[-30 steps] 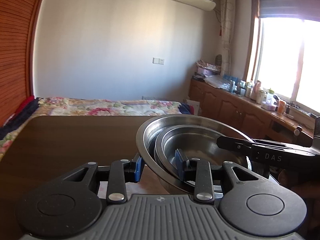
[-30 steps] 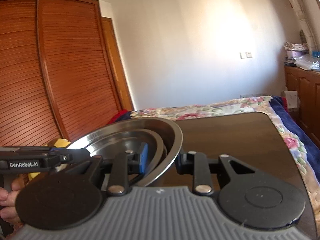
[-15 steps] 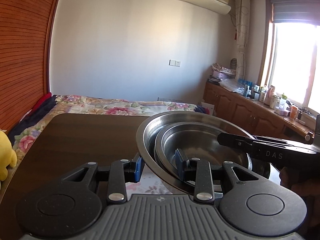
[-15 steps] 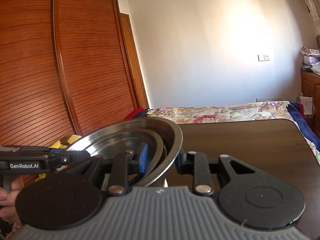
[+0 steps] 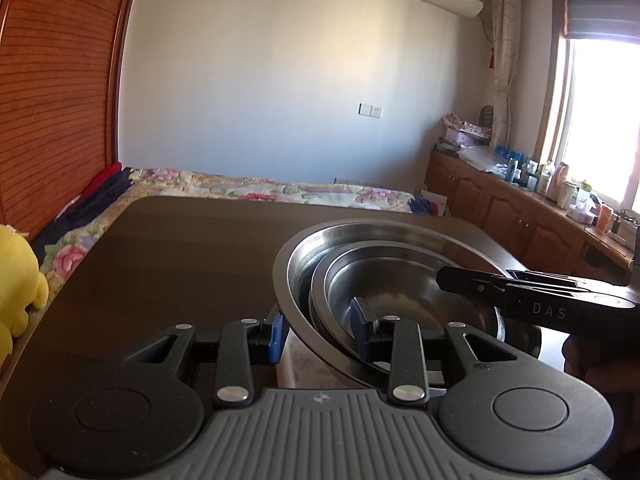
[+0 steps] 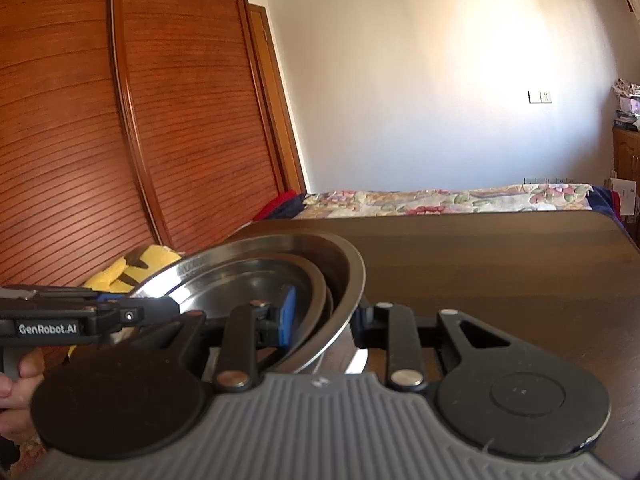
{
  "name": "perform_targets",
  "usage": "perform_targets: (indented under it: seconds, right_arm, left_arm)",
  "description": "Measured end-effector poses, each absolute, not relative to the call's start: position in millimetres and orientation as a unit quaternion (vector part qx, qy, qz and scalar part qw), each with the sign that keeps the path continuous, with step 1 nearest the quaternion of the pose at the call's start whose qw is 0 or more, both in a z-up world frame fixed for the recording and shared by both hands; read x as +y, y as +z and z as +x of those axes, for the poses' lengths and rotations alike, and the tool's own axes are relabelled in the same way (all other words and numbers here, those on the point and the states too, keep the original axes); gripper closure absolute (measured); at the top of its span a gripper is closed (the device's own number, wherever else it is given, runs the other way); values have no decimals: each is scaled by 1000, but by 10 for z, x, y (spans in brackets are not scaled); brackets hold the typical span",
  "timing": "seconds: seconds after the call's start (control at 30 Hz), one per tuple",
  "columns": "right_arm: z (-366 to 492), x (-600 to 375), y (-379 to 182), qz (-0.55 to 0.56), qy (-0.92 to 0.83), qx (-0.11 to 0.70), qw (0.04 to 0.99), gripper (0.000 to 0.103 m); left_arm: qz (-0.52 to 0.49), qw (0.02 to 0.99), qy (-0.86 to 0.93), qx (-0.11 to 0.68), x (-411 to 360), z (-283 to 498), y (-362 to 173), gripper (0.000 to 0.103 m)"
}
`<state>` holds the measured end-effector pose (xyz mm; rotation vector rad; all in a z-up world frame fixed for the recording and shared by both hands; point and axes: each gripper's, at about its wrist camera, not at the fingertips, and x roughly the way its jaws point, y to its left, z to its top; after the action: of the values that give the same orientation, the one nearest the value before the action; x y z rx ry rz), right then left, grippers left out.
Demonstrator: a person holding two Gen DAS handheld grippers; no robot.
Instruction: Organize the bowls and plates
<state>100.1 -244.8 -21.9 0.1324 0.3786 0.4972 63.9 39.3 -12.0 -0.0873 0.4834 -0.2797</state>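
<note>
**Steel bowls gripped from both sides**

Steel bowls [image 5: 384,276], nested in a stack, are sitting tilted above the dark wooden table [image 5: 168,256], with the big outer bowl [image 6: 340,276] carrying smaller ones inside it. I am seeing the table spreading wide beneath them, and a floral bedspread [image 5: 248,192] lying past its far edge. My left gripper [image 5: 318,334] is clamping the near rim of the stack, one blue pad outside the outer bowl's wall and the other inside the nest. My right gripper [image 6: 322,322] is pinching the opposite rim the same way, blue pad inside, other finger outside. Each gripper is showing in the other's view, reaching across the rim. A yellow plush toy [image 5: 16,280] is sitting beside the table's left edge.
</note>
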Motion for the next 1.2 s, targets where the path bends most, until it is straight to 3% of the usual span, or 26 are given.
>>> perform_targets:
  seconds: [0.9,1.1,1.2]
  right_arm:
    - [1048,-2364,-328,55,243,208,946,71]
    - [1023,-2337,-307,37,239,206,948,63]
    - [996,-2362,-264,32,231,201,951,52]
  left_arm:
    - [-32,960,-127,248,395,605,-273,67]
    - [-25,961,-121,248,371,605,-262,67]
    - [-22,962,-118,246,374,591,-240,67]
